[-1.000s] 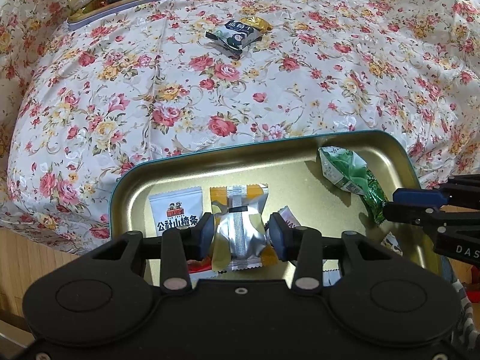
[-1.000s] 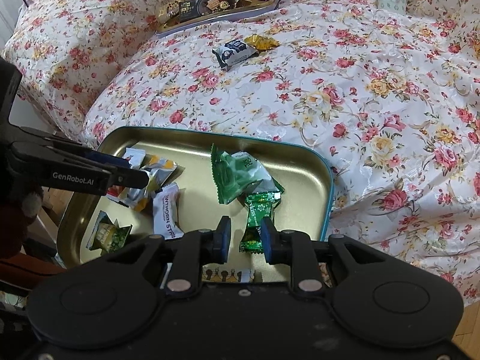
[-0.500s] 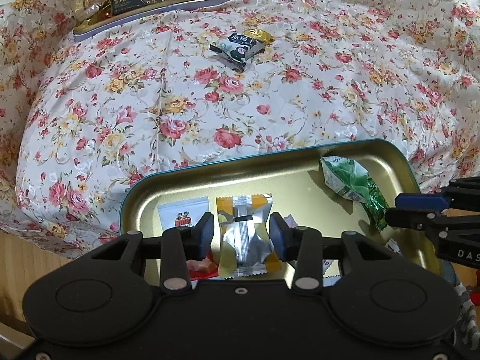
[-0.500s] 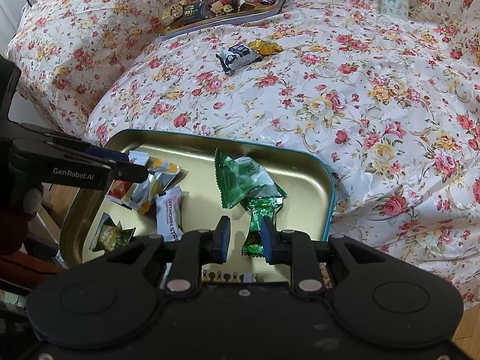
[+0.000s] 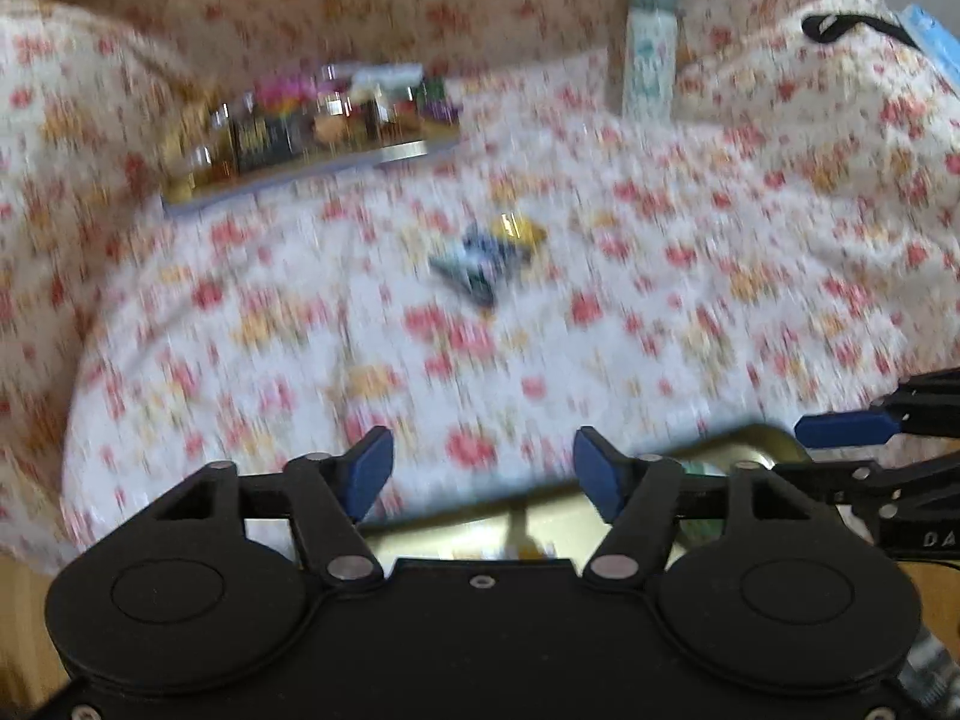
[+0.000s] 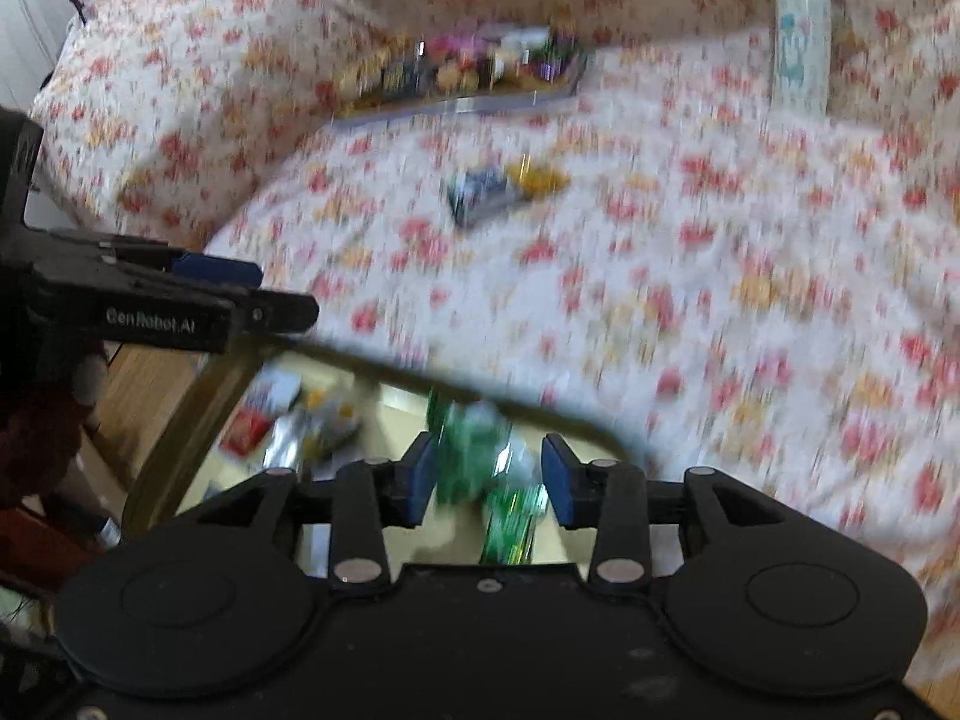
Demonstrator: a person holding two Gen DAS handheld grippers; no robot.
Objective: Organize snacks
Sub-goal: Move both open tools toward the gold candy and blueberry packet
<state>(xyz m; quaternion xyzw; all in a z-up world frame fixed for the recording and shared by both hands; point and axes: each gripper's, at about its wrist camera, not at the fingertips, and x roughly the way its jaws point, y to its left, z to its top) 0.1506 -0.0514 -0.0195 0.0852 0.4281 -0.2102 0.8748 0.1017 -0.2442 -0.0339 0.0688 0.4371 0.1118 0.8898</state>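
Observation:
Both views are blurred by motion. My left gripper point(image 5: 483, 471) is opening above the far rim of the gold tray point(image 5: 762, 441), and nothing is between its pads. My right gripper point(image 6: 489, 480) is also opening. The green packet point(image 6: 474, 450) and the green candy point(image 6: 510, 519) show in its gap but lie loose in the gold tray point(image 6: 198, 414) below. Several other snacks point(image 6: 288, 420) lie at the tray's left. A dark blue pack point(image 5: 474, 267) and a yellow candy point(image 5: 522, 231) rest on the floral bedspread.
A second tray point(image 5: 312, 126) full of snacks sits at the back of the bed, and a pale bottle point(image 5: 648, 54) stands to its right. The right gripper point(image 5: 810, 447) shows at the left view's right edge. The left gripper point(image 6: 264, 291) crosses the right view's left side. Wooden floor point(image 6: 150, 372) lies beside the bed.
The left jaws have let go of the silver-and-yellow packet and spread wide. The right jaws have parted around the green candy. Both grippers have risen and tilted up toward the bed.

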